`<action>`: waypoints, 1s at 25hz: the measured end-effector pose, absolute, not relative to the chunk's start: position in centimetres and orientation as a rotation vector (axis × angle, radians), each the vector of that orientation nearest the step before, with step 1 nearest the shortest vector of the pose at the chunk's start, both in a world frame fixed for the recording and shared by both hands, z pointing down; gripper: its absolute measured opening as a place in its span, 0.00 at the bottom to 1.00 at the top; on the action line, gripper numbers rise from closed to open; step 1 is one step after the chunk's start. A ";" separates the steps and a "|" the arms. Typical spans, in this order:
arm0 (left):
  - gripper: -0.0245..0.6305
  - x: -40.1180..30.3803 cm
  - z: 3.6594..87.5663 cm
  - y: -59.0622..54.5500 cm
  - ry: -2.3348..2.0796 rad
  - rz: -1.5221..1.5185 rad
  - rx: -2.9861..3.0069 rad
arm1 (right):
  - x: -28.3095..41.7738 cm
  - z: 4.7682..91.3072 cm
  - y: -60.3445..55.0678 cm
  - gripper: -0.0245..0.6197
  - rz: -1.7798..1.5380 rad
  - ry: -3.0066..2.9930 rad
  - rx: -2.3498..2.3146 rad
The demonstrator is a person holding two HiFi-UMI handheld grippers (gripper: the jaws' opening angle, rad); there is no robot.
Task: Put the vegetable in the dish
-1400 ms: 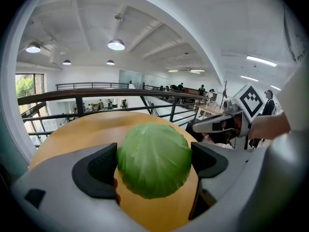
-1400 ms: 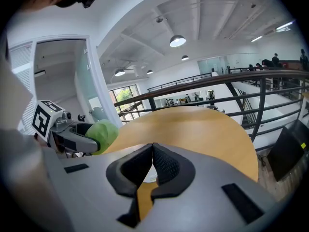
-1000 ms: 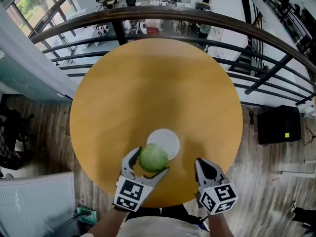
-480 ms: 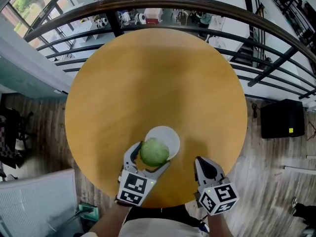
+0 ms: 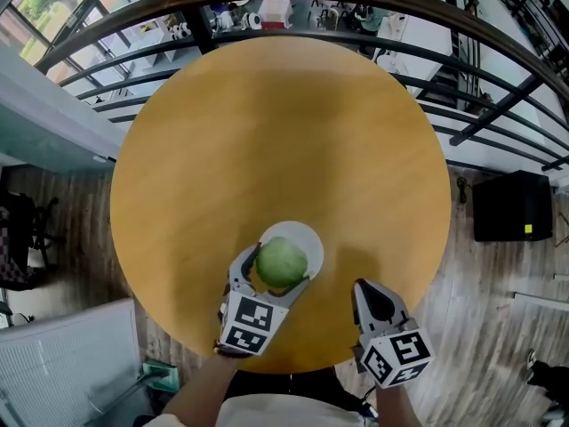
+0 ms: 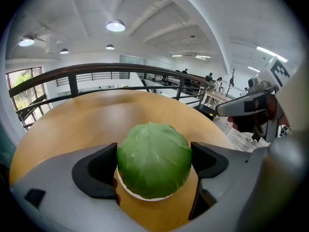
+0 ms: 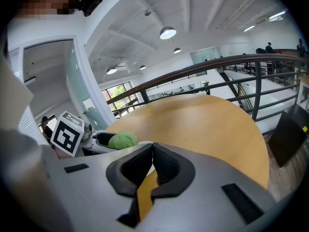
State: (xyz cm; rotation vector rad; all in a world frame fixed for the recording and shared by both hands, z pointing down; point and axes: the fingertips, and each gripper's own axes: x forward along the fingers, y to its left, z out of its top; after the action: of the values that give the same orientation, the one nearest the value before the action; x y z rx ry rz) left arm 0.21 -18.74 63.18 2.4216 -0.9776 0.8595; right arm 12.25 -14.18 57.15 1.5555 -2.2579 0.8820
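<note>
A round green cabbage [image 5: 281,262] is held between the jaws of my left gripper [image 5: 277,270], just above the small white dish [image 5: 305,238] near the table's front edge. In the left gripper view the cabbage [image 6: 154,159] fills the gap between both jaws, and the dish rim [image 6: 145,196] shows under it. My right gripper [image 5: 372,297] hangs to the right of the dish, shut and empty; its pads [image 7: 161,166] meet in the right gripper view, where the cabbage [image 7: 122,140] shows at left.
The round wooden table [image 5: 276,140] carries only the dish. A dark curved railing [image 5: 373,12] runs behind it, with a lower floor beyond. A black box [image 5: 519,205] stands on the floor at right, a white panel [image 5: 62,363] at lower left.
My left gripper has carried the cabbage forward, from the dish's near edge to over the dish. The right gripper has stayed in place, shut.
</note>
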 end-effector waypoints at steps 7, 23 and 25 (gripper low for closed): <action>0.76 1.2 65.7 -19.1 -0.968 0.919 2.404 | 12.8 58.0 -14.0 0.08 0.907 -2.250 1.562; 0.76 1.7 69.2 -19.7 -0.935 1.007 2.355 | 13.4 59.7 -14.0 0.08 0.954 -2.234 1.559; 0.76 2.0 69.4 -19.7 -0.929 1.021 2.363 | 13.5 59.9 -14.1 0.08 0.962 -2.242 1.559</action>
State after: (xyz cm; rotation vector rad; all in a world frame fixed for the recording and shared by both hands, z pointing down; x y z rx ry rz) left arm 1.98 -19.73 69.40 2.3626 -0.9286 1.0210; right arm 13.53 -14.09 59.86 1.5588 -2.2416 0.9619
